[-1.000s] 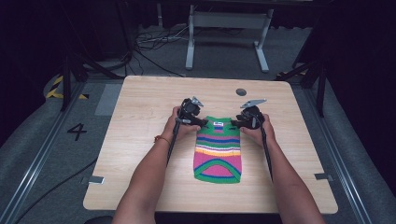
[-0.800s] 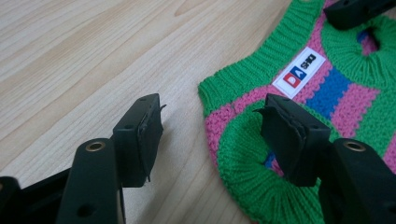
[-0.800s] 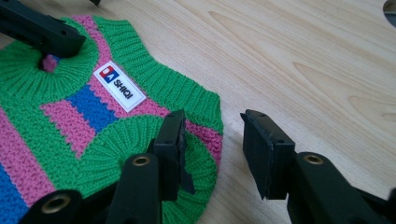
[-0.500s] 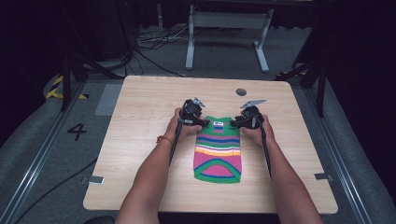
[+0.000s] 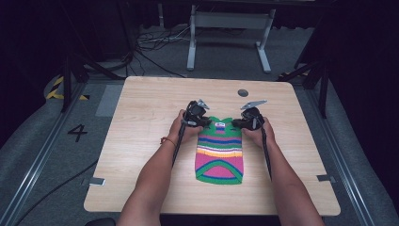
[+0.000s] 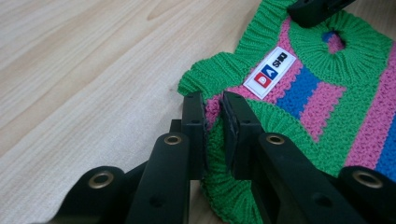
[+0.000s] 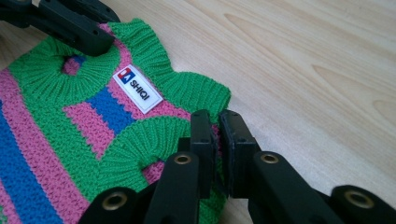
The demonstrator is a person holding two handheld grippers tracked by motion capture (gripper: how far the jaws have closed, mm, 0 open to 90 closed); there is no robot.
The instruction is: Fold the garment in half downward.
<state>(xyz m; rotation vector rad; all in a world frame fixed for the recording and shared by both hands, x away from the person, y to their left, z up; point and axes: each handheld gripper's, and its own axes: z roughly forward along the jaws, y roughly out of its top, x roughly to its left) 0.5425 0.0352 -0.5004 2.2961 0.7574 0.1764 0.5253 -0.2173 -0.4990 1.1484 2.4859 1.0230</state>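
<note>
Striped knit sweater (image 5: 219, 150) flat on table (image 5: 141, 141), shoulders pinched by left hand-held gripper (image 6: 212, 112), right hand-held gripper (image 7: 216, 128)

The sweater (image 5: 219, 153) was knitted in horizontal stripes: green, pink and blue, with thin bands of yellow, orange and white across the middle seen from the high view. Its ribbed collar, armhole edges and curved hem were green, and a pink panel sat inside the hem. A white label (image 7: 137, 88) near the collar carried a red and a blue square and dark lettering. The left gripper (image 6: 212, 105) and the right gripper (image 7: 217, 122) were black, with brass-coloured rings set in their arms. The table (image 5: 141, 122) was pale wood with a fine grain and one dark round spot (image 5: 243, 92).
</note>
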